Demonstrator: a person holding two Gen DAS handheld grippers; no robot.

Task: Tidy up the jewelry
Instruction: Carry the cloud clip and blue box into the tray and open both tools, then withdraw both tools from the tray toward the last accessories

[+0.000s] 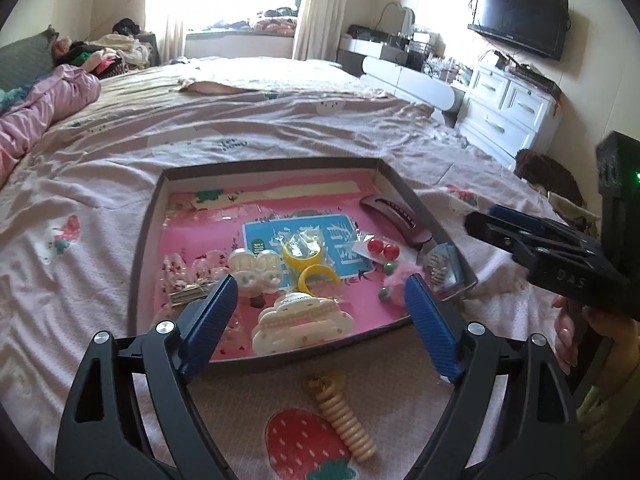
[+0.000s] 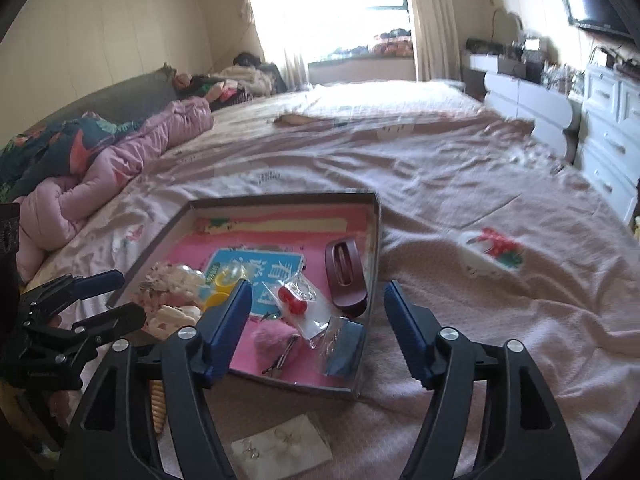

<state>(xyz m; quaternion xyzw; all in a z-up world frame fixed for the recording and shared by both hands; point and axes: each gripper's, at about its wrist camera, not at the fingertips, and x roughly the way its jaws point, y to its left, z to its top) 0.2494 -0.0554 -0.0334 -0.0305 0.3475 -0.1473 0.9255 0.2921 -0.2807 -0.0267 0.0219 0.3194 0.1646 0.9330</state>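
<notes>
Both claws spread and empty: left claw (image 1: 320,300) over the tray (image 1: 146,240) of hair clips on the bed (image 1: 280,120), right claw (image 2: 318,320) above its near right corner; spiral hair tie (image 1: 346,420) just outside the tray's near edge.

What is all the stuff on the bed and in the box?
box: one, grey with pink floor, on the bed
bracelets: two, yellow, middle of box
cloud clip: one, cream, front of box
hair clip: one, dark red, right side of box
red beads: one bagged pair, beside the hair clip
pompom: one, pink, front right of box
spiral tie: one, beige, on bedsheet in front of box
earring card: one, white, on bedsheet
left tool: open, empty
right tool: open, empty
</notes>
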